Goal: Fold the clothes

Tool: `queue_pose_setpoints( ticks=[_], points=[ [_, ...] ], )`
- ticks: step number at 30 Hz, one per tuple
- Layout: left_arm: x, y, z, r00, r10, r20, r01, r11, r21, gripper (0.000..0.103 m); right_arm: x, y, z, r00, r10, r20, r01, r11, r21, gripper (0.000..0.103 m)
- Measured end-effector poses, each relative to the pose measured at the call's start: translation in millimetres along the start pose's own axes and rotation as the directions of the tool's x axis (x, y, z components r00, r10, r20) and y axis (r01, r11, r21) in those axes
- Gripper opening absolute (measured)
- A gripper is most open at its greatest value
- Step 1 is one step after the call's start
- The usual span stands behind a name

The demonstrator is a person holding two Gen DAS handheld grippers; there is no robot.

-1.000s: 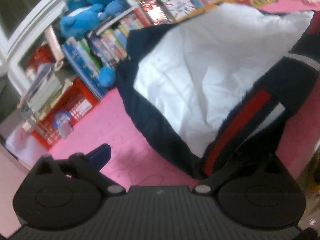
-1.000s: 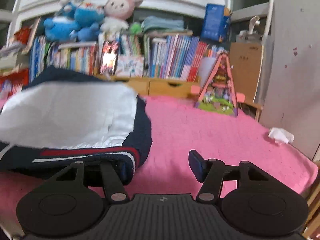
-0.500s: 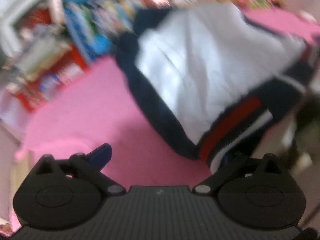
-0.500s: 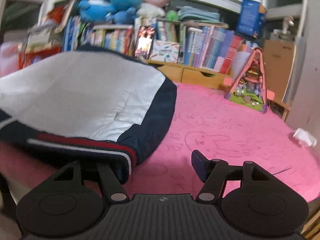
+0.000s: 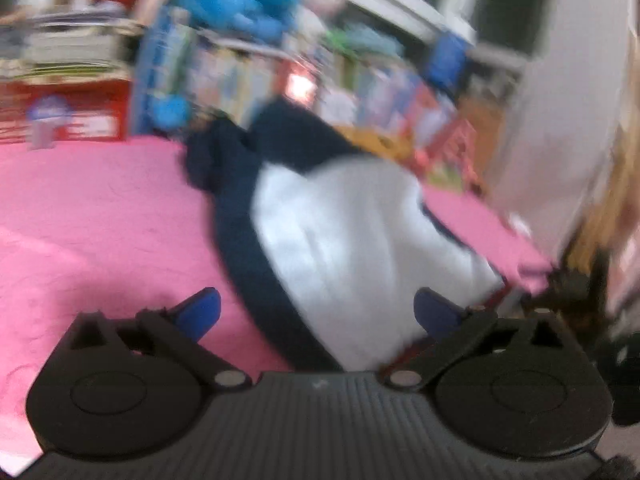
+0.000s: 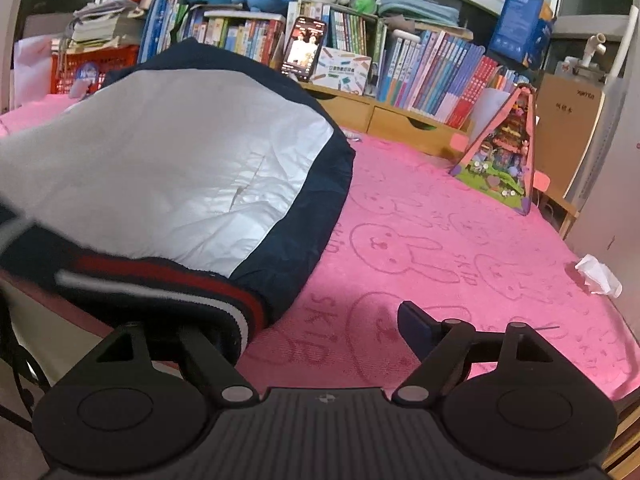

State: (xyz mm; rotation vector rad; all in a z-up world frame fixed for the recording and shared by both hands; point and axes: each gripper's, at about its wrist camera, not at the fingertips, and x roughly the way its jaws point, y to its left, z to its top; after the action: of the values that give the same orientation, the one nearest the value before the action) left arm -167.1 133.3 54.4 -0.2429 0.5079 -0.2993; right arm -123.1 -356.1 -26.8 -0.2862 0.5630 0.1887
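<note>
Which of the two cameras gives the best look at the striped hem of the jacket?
The right wrist view. There the striped hem shows its red and white bands sharply, lying at the near edge of the pink blanket. The left wrist view is blurred by motion and shows only a sliver of red low beside the jacket's white panel.

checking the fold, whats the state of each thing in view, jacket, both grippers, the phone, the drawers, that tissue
jacket: folded over, white lining up, hem at the bed edge
left gripper: open, holding nothing
right gripper: open, jaws just widened, hem beside its left finger
phone: propped upright, screen lit
wooden drawers: closed
tissue: crumpled on the pink blanket
</note>
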Motion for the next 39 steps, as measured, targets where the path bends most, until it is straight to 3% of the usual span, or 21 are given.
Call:
queue_pose_setpoints(
  ticks=[2,5,10,14,17,19,20,23,29,31,35,38,39],
  points=[
    [-8,6,5,0.999,0.035,0.039,-0.033,0.998,-0.054,0.103,0,-1,0,1.000,0.004,-0.001,-0.004,1.000,0.011,0.080],
    [13,-10,24,0.998,0.014,0.056,-0.014,1.000,-0.006,0.103,-1,-2,2,1.000,0.008,-0.007,-0.007,1.000,0.011,0.080],
    [83,-73,44,0.998,-0.062,0.027,0.056,0.984,0.171,0.103,-5,0,2,1.000,0.012,-0.003,-0.012,1.000,0.019,0.080],
    [150,-101,31,0.995,-0.073,-0.061,0.086,0.968,0.237,0.103,-13,-4,0,0.999,0.034,-0.003,-0.034,0.998,0.045,0.080],
    [176,-98,12,0.993,0.044,-0.113,-0.009,0.954,0.299,0.103,-24,-16,-5,0.995,0.090,-0.030,-0.088,0.993,0.084,0.081],
    [188,-86,-2,0.976,0.173,-0.131,-0.121,0.935,0.334,0.103,-32,-29,-10,0.989,0.134,-0.066,-0.125,0.984,0.125,0.085],
    [189,-78,-8,0.969,0.205,-0.141,-0.149,0.932,0.331,0.103,-36,-35,-14,0.986,0.143,-0.082,-0.130,0.980,0.150,0.086],
    [187,-60,-22,0.961,0.215,-0.175,-0.165,0.950,0.263,0.103,-51,-61,-21,0.986,0.127,-0.104,-0.101,0.969,0.226,0.086],
    [181,-56,-31,0.962,0.222,-0.160,-0.181,0.955,0.236,0.103,-60,-101,0,1.000,0.007,0.015,-0.012,0.933,0.360,0.086],
    [182,-59,-30,0.961,0.229,-0.155,-0.187,0.952,0.242,0.103,-49,-88,19,0.997,0.027,0.074,-0.049,0.949,0.311,0.086],
    [182,-57,-29,0.964,0.225,-0.143,-0.186,0.953,0.240,0.103,-10,-26,70,0.969,0.182,0.169,-0.203,0.972,0.117,0.086],
    [182,-55,-31,0.969,0.215,-0.122,-0.181,0.954,0.240,0.103,21,39,100,0.941,0.294,0.169,-0.291,0.956,-0.046,0.086],
    [181,-54,-32,0.971,0.212,-0.113,-0.181,0.954,0.238,0.103,33,58,104,0.940,0.305,0.150,-0.294,0.951,-0.091,0.085]
  ],
)
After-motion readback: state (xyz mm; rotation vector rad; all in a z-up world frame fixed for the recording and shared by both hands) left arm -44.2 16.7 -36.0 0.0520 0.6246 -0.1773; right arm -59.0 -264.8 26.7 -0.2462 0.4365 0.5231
